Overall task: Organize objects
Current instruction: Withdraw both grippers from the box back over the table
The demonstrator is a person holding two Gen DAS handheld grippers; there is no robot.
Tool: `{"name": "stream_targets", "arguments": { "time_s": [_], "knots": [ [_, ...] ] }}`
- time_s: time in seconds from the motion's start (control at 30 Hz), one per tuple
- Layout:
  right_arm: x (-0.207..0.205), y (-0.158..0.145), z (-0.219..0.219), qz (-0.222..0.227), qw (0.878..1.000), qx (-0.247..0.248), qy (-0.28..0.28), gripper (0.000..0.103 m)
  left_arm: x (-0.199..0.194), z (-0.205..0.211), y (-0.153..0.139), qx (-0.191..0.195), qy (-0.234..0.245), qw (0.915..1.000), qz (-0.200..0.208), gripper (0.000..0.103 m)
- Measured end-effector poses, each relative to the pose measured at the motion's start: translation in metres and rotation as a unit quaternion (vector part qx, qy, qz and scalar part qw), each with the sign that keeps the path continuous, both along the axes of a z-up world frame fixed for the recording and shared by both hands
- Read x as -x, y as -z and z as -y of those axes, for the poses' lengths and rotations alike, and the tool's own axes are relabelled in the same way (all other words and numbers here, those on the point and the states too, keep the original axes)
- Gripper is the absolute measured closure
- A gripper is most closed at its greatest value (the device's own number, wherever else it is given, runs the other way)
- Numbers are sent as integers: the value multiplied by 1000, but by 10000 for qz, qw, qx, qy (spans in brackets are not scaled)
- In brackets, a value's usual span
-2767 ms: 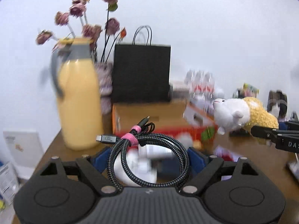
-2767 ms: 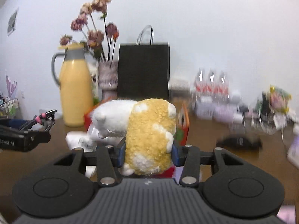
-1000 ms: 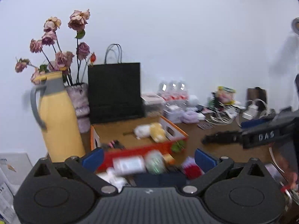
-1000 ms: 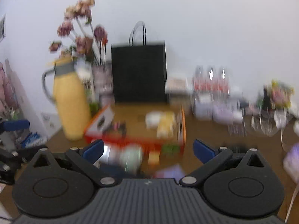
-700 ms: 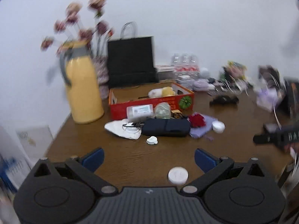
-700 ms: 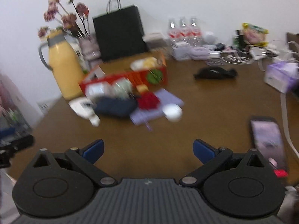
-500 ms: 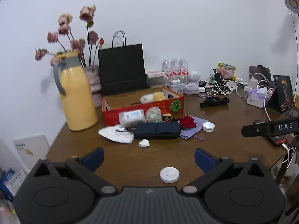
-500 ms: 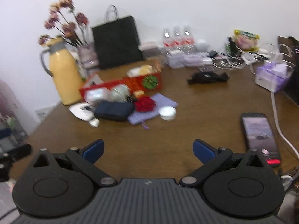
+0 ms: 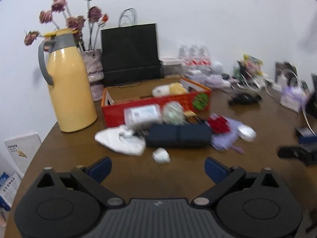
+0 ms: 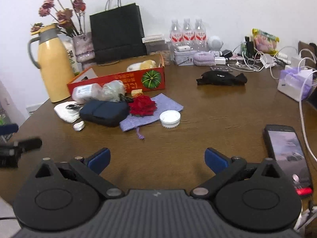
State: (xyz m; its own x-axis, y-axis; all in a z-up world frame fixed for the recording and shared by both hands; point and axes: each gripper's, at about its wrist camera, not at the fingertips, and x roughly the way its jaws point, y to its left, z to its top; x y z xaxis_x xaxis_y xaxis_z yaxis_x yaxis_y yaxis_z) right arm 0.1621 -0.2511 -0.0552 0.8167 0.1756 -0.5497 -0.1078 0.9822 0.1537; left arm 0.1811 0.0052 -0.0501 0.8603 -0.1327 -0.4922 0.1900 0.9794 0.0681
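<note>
A red cardboard box [image 10: 118, 79] stands on the brown table [image 10: 198, 119] with a plush sheep [image 10: 141, 64] inside. In front of the box lie a navy pouch [image 10: 105, 110], a red fabric rose [image 10: 142, 105] on a purple bag [image 10: 168, 104], a white lid [image 10: 170, 119] and a small white object [image 10: 79, 126]. My right gripper [image 10: 157, 155] hovers open and empty over bare table, short of this pile. My left gripper [image 9: 158, 165] is empty too, its jaws closing a little, just short of the small white object [image 9: 161, 155] and the pouch [image 9: 178, 135].
A yellow jug [image 10: 53, 63], a flower vase [image 10: 82, 47] and a black paper bag [image 10: 118, 33] line the back left. A black cloth [image 10: 221, 78], bottles [image 10: 187, 33], cables [image 10: 249, 64] and a tissue pack [image 10: 295, 85] fill the right. A phone [image 10: 286, 150] lies near my right gripper.
The cable and the plush sheep have left my grippers; the sheep now lies in the box. Both grippers pulled back, then sank toward the table. The left view is blurred now.
</note>
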Motion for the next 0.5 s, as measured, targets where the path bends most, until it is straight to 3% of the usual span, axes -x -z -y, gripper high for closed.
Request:
{"name": "stream_targets", "arguments": {
  "time_s": [0.13, 0.2, 0.33, 0.4, 0.5],
  "knots": [
    [-36, 4, -10, 50, 9995, 293, 73, 5, -76, -16, 8, 294, -131, 9990, -302, 28],
    [-49, 4, -21, 124, 9991, 403, -37, 7, -103, -15, 14, 177, -115, 9992, -326, 40],
    [-65, 8, -41, 181, 9980, 493, -355, 7, -148, -9, 30, -28, 3, 9986, -537, 54],
    [-70, 14, -49, 160, 9972, 540, -496, 7, -154, -8, 35, -96, -90, 9985, -540, 84],
    [-76, 20, -56, 52, 9965, 530, -643, 9, -147, -8, 34, -141, -52, 9982, -583, 95]
  ]
}}
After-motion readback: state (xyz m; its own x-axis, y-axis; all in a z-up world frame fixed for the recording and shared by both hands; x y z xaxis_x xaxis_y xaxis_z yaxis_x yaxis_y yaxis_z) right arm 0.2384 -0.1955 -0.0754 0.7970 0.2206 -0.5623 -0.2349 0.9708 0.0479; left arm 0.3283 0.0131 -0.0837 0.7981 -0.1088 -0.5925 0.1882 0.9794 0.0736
